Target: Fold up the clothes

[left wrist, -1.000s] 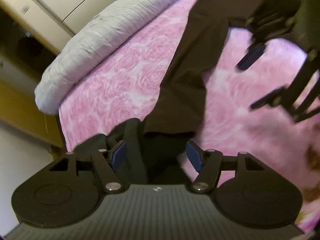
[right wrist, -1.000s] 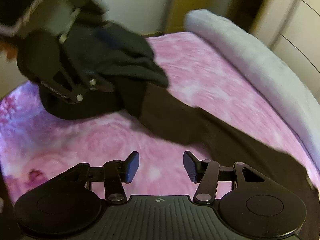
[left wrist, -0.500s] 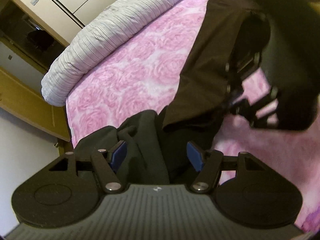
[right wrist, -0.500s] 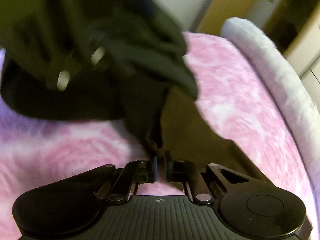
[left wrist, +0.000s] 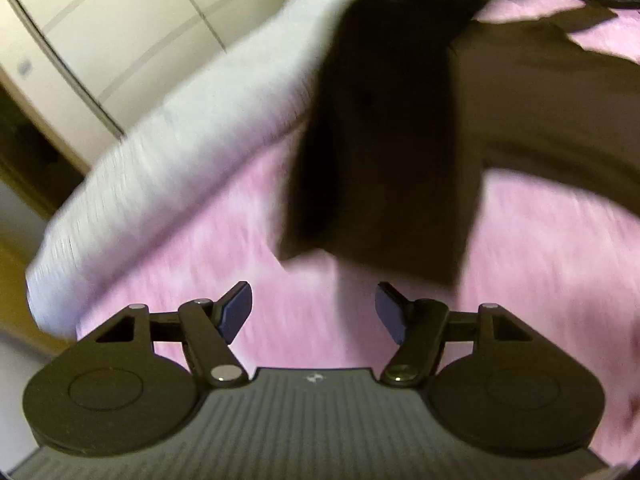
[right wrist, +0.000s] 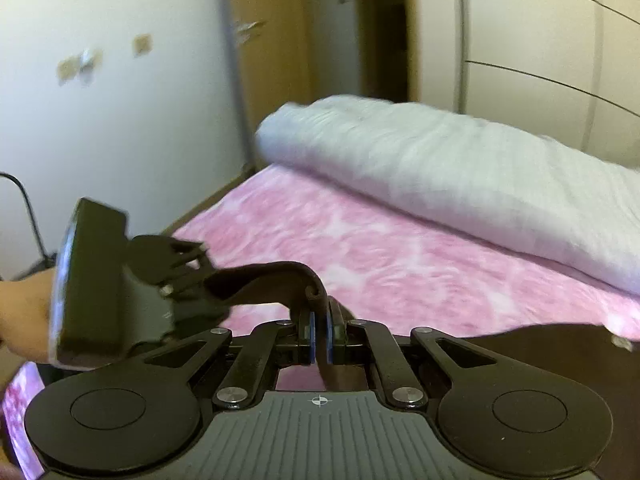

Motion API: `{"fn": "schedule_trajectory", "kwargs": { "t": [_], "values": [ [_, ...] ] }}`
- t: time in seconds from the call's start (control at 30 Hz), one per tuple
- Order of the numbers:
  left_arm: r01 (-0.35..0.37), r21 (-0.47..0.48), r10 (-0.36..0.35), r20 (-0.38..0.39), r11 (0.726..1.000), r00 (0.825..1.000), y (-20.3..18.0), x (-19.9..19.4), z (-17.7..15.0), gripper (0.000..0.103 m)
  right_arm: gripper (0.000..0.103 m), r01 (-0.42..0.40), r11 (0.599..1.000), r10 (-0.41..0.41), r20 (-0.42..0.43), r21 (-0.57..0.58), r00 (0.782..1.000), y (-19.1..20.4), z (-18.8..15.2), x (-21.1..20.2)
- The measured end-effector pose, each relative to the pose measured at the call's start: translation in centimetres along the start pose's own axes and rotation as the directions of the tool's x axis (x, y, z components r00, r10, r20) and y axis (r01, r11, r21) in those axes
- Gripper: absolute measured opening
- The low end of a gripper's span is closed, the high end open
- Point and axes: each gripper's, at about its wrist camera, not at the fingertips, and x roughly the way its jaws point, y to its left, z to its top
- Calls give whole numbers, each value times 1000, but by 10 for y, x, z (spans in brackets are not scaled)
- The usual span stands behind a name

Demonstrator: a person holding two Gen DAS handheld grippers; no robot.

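Note:
A dark brown garment lies on the pink bed. One long part of it hangs lifted and blurred in front of my left gripper, which is open and empty below it. My right gripper is shut on an edge of the same dark garment, held above the bed. The left gripper's body shows in the right wrist view, at the left, close beside the held cloth. More of the garment lies at the lower right.
The pink rose-patterned bedspread covers the bed. A rolled white quilt lies along its far side, also in the left wrist view. Cream wardrobe doors stand behind. A white wall and a wooden door frame are beyond the bed.
My right gripper closed on the garment's edge and lifted it. My left gripper let the cloth out of its jaws and now sits open below the hanging part.

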Motion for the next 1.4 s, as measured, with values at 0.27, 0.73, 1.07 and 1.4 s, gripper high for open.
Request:
{"fn": "schedule_trajectory", "kwargs": {
  "t": [0.27,0.73,1.07,1.4],
  "values": [
    [-35,1,34,147,999,989,-41,41,163,64,4,52,971,-91,159,231,983,-160,4,-75],
    [44,-180,-93,-273,983,957,-172,147,141,66,4,365,668,-275,-241,649,931,-465,-183,-47],
    [12,-343,-93,-220,939,971,-185,181,140,60,4,361,692,-333,-168,625,928,-458,-167,-84],
    [-93,-254,23,-266,963,964,-197,187,131,30,4,484,714,-409,-260,506,875,-457,-168,-64]
  ]
}}
